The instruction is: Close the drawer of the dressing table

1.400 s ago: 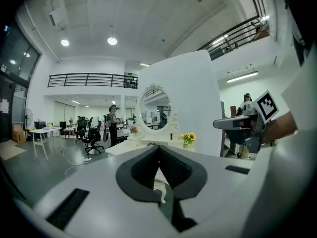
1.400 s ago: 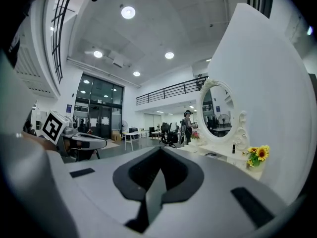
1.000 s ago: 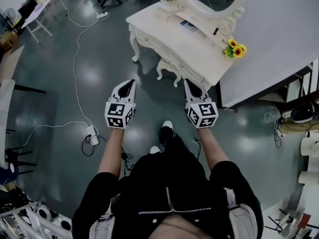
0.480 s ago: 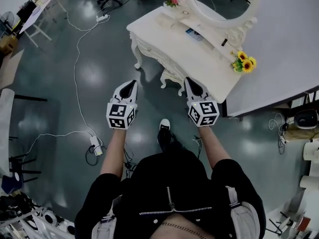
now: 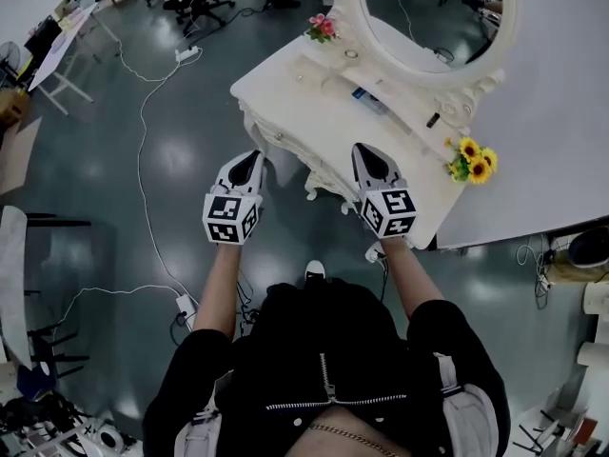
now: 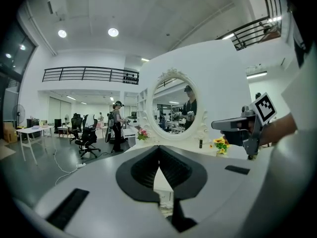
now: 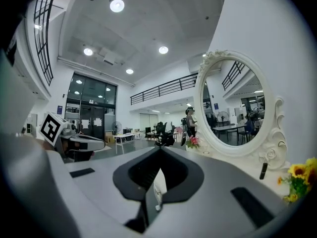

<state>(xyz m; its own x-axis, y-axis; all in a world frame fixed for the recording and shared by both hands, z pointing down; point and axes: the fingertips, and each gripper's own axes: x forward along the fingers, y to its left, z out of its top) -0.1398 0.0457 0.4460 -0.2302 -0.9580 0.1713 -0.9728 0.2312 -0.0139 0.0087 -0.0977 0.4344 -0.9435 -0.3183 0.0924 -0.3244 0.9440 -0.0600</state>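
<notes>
One white dressing table [image 5: 314, 103] fills the upper middle of the head view, its counter facing the person and an oval mirror [image 5: 419, 12] rising at the back. The drawer is in the carved front under the counter's near edge. From above that front is mostly hidden, so it is hard to tell how far the drawer stands out.

The left gripper [image 5: 251, 155] and right gripper [image 5: 363, 149] hang side by side just short of that edge, level and apart. On each, the fingers are pressed together with nothing between them.

Smaller still, sunflowers [image 5: 474, 158] sit at the counter's right end and pink flowers [image 5: 322, 27] at its far left.

The push looks not yet begun; contact and closing remain. No brand or label is legible, only the cubes' square markers.
</notes>
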